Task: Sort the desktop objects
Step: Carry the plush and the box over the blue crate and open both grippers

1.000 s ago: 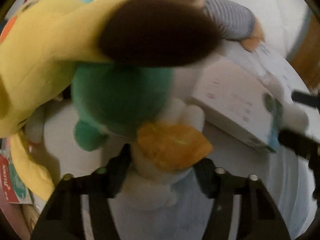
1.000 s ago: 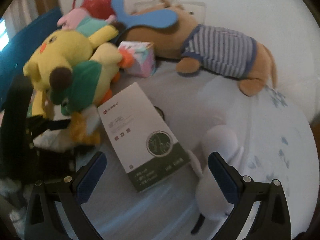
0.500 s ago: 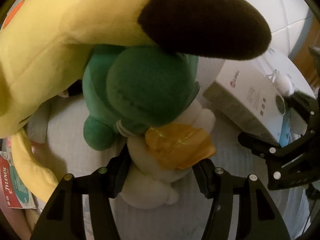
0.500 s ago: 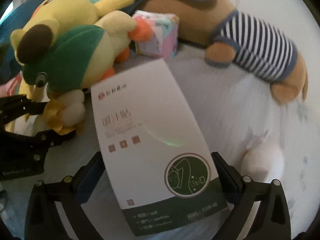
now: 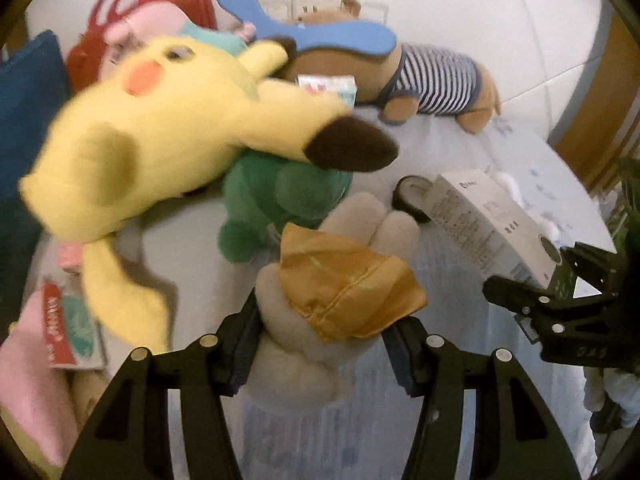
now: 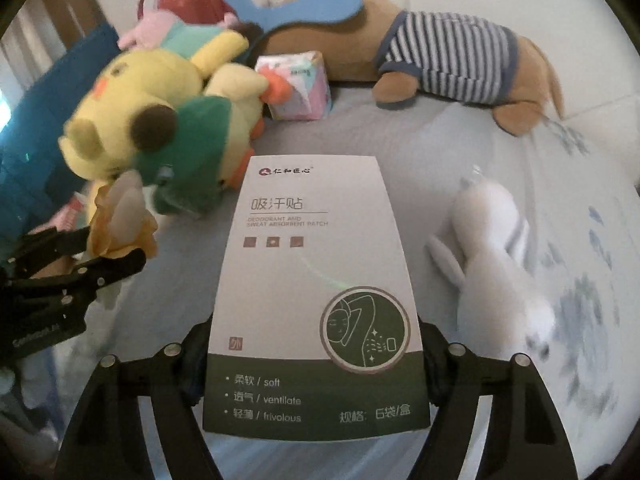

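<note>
Beside yellow plush (image 6: 136,120): left gripper (image 5: 320,344) clamps duck plush (image 5: 320,280); right gripper (image 6: 316,364), jaws closing around white box (image 6: 316,292). Next: lift and sort both.

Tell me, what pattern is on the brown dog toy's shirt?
Blue and white stripes on the brown dog toy's shirt, clearest in the right wrist view.

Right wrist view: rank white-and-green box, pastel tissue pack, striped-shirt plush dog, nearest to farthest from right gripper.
1. white-and-green box: between the closing jaws of the right gripper.
2. pastel tissue pack: mid-bed, beyond the box.
3. striped-shirt plush dog: along the far edge, upper right.
</note>
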